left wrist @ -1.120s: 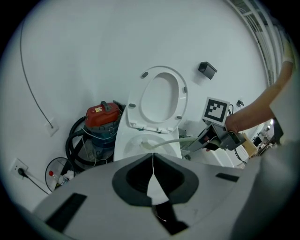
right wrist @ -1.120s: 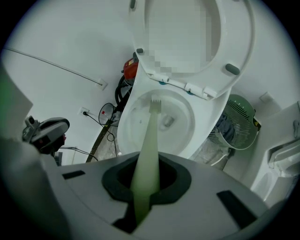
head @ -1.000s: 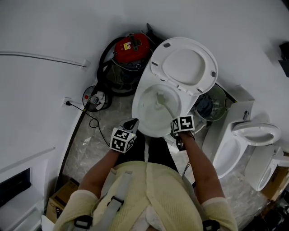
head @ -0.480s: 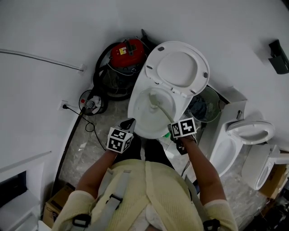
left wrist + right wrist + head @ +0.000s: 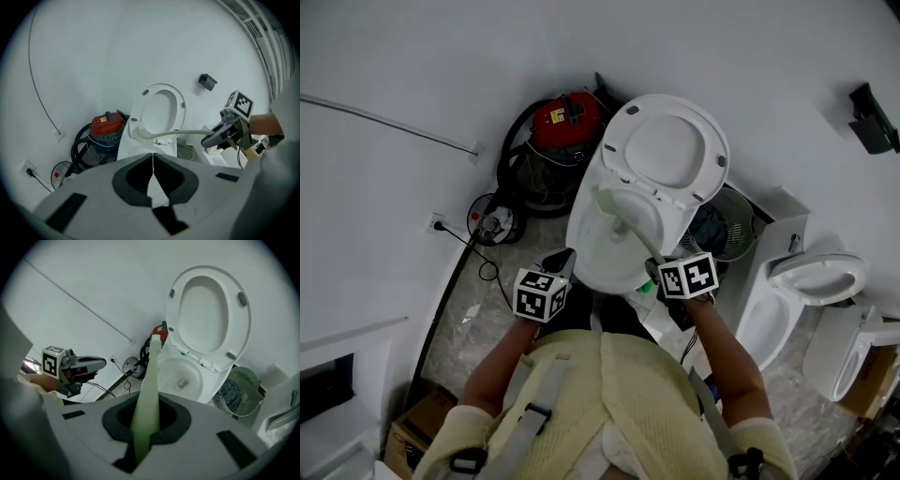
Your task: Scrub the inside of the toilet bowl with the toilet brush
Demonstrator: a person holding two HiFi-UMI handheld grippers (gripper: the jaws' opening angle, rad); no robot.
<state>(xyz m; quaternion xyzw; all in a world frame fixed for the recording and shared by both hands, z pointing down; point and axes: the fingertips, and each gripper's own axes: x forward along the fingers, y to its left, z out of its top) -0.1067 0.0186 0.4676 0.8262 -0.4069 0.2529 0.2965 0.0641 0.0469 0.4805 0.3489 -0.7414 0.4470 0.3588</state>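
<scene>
The right gripper (image 5: pixel 659 268) is clamped on the toilet brush (image 5: pixel 625 227) — handle running away from it, head at the toilet bowl (image 5: pixel 584 265)'s far-left wall; the left gripper (image 5: pixel 562 262) idles beside, jaws together, empty.

2 grippers (image 5: pixel 563 259) (image 5: pixel 657 266), 1 toilet brush (image 5: pixel 628 228), 1 vacuum (image 5: pixel 567 120).

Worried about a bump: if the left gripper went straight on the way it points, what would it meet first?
Probably the toilet bowl, at its near rim just ahead of the shut left gripper; the toilet brush crosses slightly higher. Depth is unclear.
</scene>
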